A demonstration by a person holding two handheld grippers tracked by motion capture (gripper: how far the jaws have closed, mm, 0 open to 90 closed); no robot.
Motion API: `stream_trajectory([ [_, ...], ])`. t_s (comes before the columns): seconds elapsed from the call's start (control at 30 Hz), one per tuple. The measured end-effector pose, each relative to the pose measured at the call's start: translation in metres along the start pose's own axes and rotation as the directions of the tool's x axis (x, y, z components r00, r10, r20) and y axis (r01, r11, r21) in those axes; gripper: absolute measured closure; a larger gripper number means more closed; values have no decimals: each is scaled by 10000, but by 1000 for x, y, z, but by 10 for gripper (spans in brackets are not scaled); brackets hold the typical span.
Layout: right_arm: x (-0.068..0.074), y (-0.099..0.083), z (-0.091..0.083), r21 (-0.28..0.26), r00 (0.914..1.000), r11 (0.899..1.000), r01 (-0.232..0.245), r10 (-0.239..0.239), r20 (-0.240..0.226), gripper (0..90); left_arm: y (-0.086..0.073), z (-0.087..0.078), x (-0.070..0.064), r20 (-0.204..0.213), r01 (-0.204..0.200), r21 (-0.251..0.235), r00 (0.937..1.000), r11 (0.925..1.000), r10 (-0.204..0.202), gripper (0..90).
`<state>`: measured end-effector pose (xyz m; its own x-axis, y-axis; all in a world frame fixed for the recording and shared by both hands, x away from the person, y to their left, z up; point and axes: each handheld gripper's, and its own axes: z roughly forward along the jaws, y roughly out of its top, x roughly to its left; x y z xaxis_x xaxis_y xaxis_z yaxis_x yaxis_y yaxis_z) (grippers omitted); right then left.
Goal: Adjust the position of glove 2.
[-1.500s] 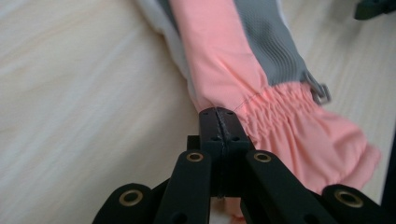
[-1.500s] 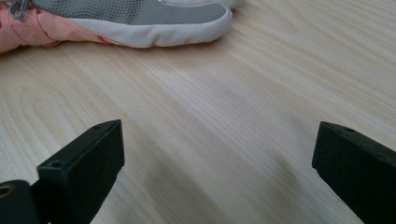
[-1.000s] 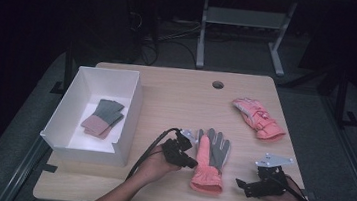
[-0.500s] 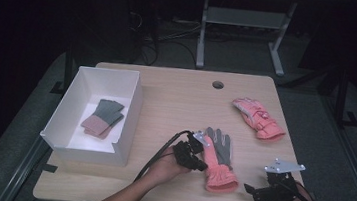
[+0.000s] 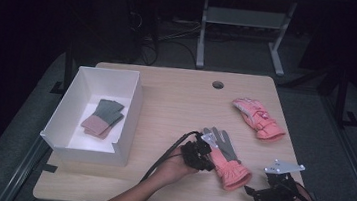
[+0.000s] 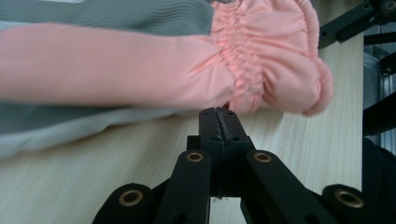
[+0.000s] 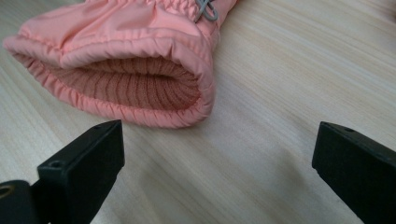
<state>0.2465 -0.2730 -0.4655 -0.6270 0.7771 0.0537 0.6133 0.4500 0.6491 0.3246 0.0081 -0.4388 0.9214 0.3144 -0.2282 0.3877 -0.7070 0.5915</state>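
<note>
A pink glove with a grey palm (image 5: 227, 163) lies near the table's front edge, fingers pointing away to the left, cuff toward the front right. My left gripper (image 5: 207, 160) is at the glove's left side. In the left gripper view its jaws are pressed together at the edge of the glove (image 6: 140, 70), just below the gathered cuff, left gripper (image 6: 217, 114) shut on that hem. My right gripper (image 5: 251, 192) stands open on the table a short way from the cuff. The right gripper view looks into the ribbed cuff opening (image 7: 135, 86) past the right gripper (image 7: 217, 140).
A second pink glove (image 5: 257, 118) lies at the right back of the table. A white box (image 5: 129, 120) at the left holds folded grey and pink fabric (image 5: 103, 117). A round cable hole (image 5: 218, 84) sits near the far edge. Bare wood lies between box and gloves.
My left gripper has moved right and forward, and the glove has swung with it so the cuff now points front right. My right gripper has drawn back toward the front right corner.
</note>
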Motion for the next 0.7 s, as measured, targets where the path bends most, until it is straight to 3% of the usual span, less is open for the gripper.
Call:
stream_trajectory([
  [0.27,0,3,-2,526,9997,9985,134,-124,-193,20,-30,-32,9,-397,88,-437,9992,9990,-105,714],
  [0.3,0,4,-2,719,9997,9974,-56,75,-253,20,-41,-38,11,-544,181,-466,9983,9987,-207,637],
  [0.37,0,5,-2,750,9996,9972,-27,47,-273,20,-47,-41,13,-653,179,-410,9977,9990,-206,599],
  [0.43,1,6,-3,770,9993,9970,-55,83,-360,20,-57,-46,14,-894,221,-357,9957,9991,-252,463],
  [0.5,1,7,-5,740,9990,9972,-95,126,-418,20,-67,-50,14,-997,255,-405,9946,9989,-294,395],
  [0.63,-1,9,-7,688,9992,9974,-200,223,-328,69,-81,-59,12,-1274,117,-697,9916,9975,-205,269],
  [0.7,-3,11,-10,678,9992,9972,-325,341,-219,73,-86,-62,11,-1436,225,-874,9890,9959,-349,251],
])
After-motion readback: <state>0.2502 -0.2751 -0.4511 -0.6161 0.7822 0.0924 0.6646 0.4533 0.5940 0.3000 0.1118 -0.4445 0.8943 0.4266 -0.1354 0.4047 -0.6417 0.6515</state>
